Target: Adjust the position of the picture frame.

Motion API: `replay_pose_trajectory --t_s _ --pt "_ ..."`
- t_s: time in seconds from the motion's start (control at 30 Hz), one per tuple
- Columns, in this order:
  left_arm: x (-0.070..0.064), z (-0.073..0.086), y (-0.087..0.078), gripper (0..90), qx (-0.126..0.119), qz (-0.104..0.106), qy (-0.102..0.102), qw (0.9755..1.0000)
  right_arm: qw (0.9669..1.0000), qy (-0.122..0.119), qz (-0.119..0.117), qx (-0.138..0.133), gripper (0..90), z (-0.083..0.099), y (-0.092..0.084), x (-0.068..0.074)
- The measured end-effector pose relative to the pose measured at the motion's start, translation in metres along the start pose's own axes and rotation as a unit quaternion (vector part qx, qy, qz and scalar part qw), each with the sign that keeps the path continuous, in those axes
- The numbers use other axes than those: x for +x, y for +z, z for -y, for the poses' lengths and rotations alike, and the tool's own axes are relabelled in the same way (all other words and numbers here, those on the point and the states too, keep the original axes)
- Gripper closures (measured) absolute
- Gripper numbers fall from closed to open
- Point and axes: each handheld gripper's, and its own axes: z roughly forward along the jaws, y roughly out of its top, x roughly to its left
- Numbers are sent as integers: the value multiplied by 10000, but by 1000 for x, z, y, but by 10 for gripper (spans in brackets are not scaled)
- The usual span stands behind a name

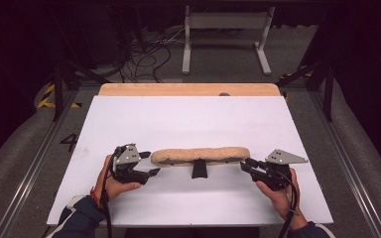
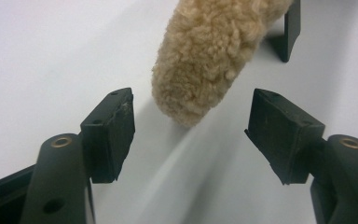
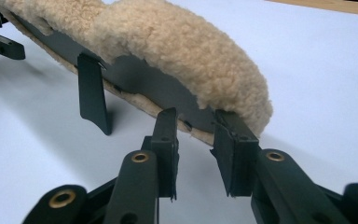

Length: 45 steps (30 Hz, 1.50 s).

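Fleece pad (image 1: pixel 201 155) lay near the bench's (image 1: pixel 188 119) front edge; right tool (image 3: pixel 196 140) looked clamped on its end, left tool (image 2: pixel 191 126) gaped, so steadying that end seemed wise.

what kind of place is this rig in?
Probably a lab or recording studio, not a home: a white table framed by metal rails, black curtains behind, loose cables on the grey floor, and hazard tape at the left.
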Motion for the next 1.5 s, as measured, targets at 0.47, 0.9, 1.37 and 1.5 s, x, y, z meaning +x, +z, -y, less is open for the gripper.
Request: replay_pose_trajectory --t_s 0.47,0.9,1.37,1.5 --pt "-6 21 -25 289 130 -85 -239 9996 9989 318 270 -198 494 8 -19 -27" --pt "-11 -4 -7 172 -446 16 -166 9989 9992 -82 149 -348 351 -16 -12 -19" --pt "-5 -7 5 204 -579 81 -316 9978 9998 -159 75 38 354 -20 5 -8" --pt "-7 -8 6 207 -554 97 -310 9979 9996 -229 85 174 352 -17 9 -5"
